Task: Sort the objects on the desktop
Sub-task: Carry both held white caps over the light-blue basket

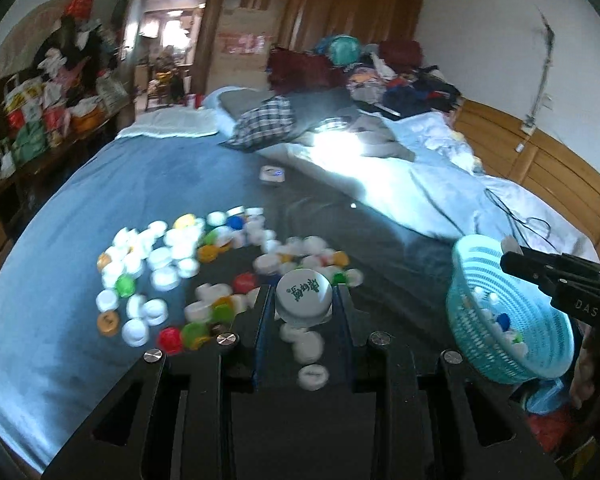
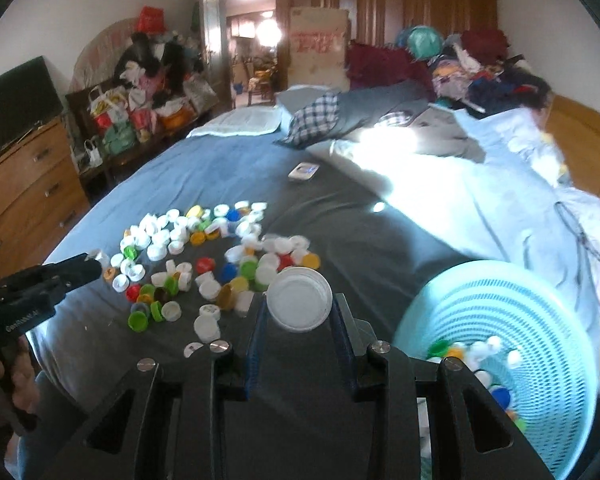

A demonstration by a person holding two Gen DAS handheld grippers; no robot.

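home bedroom: bed (image 2: 228, 168), wardrobe (image 2: 420, 4), clothes heaps (image 2: 476, 68)

Smooth plastic bottle caps (image 2: 204, 256) lie on the bed's matt blue cloth sheet (image 2: 228, 168). Beside the sheet, the turquoise basket (image 2: 512, 320) is perforated plastic. Beyond the sheet, a glossy wooden wardrobe (image 2: 400, 8); the dresser (image 2: 28, 184) is wood-grained.
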